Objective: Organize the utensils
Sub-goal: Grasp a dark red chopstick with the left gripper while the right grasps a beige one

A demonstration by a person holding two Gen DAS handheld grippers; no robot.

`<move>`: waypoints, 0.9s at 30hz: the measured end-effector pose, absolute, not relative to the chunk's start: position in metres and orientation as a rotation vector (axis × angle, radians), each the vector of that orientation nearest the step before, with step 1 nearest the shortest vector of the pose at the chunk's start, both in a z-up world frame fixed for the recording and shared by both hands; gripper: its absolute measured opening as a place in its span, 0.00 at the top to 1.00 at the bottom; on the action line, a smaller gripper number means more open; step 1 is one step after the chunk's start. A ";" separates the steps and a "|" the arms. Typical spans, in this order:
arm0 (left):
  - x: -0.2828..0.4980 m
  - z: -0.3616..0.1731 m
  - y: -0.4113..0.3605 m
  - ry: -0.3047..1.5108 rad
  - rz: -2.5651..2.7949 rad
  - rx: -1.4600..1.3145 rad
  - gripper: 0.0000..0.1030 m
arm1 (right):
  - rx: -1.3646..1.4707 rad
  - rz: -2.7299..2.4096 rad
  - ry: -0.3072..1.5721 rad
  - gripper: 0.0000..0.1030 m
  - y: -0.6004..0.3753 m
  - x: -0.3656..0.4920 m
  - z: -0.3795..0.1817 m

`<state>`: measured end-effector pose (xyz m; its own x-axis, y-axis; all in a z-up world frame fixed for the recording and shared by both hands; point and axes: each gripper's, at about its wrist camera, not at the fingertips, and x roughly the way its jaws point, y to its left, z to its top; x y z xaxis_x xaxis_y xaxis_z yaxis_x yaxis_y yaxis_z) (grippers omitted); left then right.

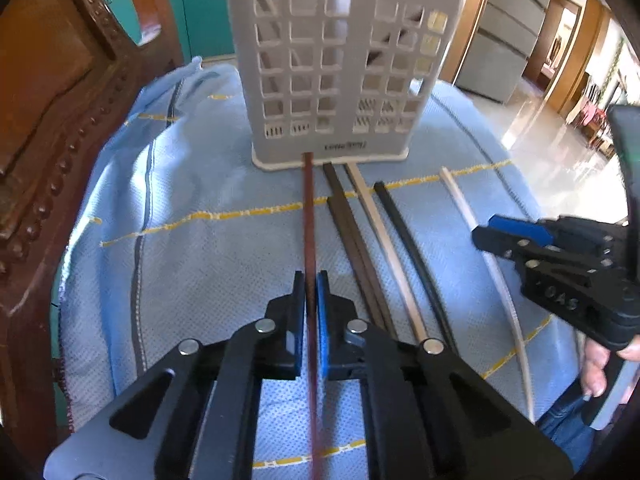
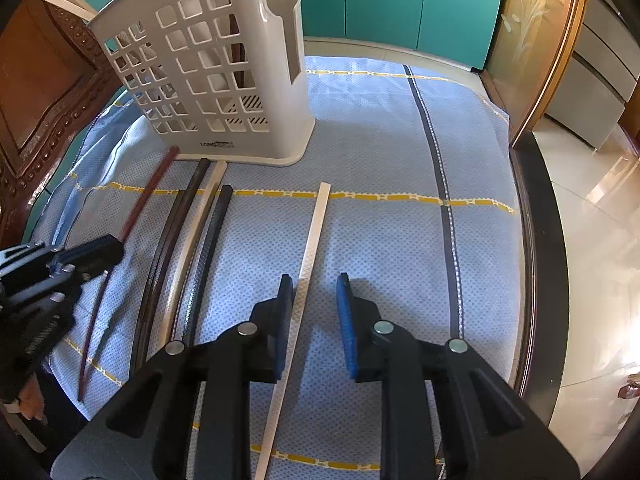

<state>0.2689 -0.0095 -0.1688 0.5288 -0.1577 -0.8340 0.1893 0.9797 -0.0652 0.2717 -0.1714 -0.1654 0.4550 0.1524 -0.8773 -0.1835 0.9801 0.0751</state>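
1. A white slotted utensil holder [image 1: 340, 68] stands upright at the far end of a blue cloth [image 1: 192, 240] with yellow dashed lines, spread over the bench. At least one stick already leans inside it, seen through the holes.
2. A carved wooden chair back [image 1: 52, 120] rises on the left edge of the bench, close beside the holder. Teal cabinet doors [image 2: 400, 0] and a glossy tiled floor [image 2: 592, 240] lie beyond.
3. Several chopsticks lie side by side on the cloth, their far ends pointing at the holder's base: a dark brown pair [image 1: 352, 240], a beige chopstick [image 1: 384, 240] and a black chopstick [image 1: 412, 240]. They crowd the space just right of the left gripper [image 1: 311, 292].
4. A reddish-brown chopstick [image 1: 309, 208] runs straight from the holder's foot, where its far tip touches or nearly touches the base, back between the left fingers.
5. The left fingers are pressed together on the reddish-brown chopstick, one pad against each side, with no gap showing.
6. A white chopstick [image 2: 312, 260] lies apart from the others, further right on the cloth, well short of the holder.
7. The right gripper [image 2: 314, 300] hovers over it with its fingers a modest way apart. The white chopstick passes between them, close against the left finger [image 2: 285, 300] and clear of the right one; nothing is gripped.
8. A person's hand shows under each gripper at the frame edges.
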 end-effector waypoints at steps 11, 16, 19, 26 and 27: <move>0.268 -0.152 0.019 0.964 -0.179 -0.054 0.83 | -0.040 0.203 1.077 0.76 -0.170 0.271 -0.166; 0.275 -0.165 0.026 1.014 -0.129 -0.059 0.69 | -0.040 0.206 1.075 0.76 -0.168 0.272 -0.165; 0.281 -0.173 0.025 1.031 -0.115 -0.044 0.66 | -0.056 0.209 1.072 0.75 -0.163 0.271 -0.165; 0.305 -0.185 0.014 1.048 -0.058 -0.006 0.60 | -0.130 0.196 1.047 0.66 -0.145 0.270 -0.167; 0.307 -0.185 0.011 1.041 -0.048 0.012 0.60 | -0.134 0.196 1.043 0.66 -0.143 0.270 -0.167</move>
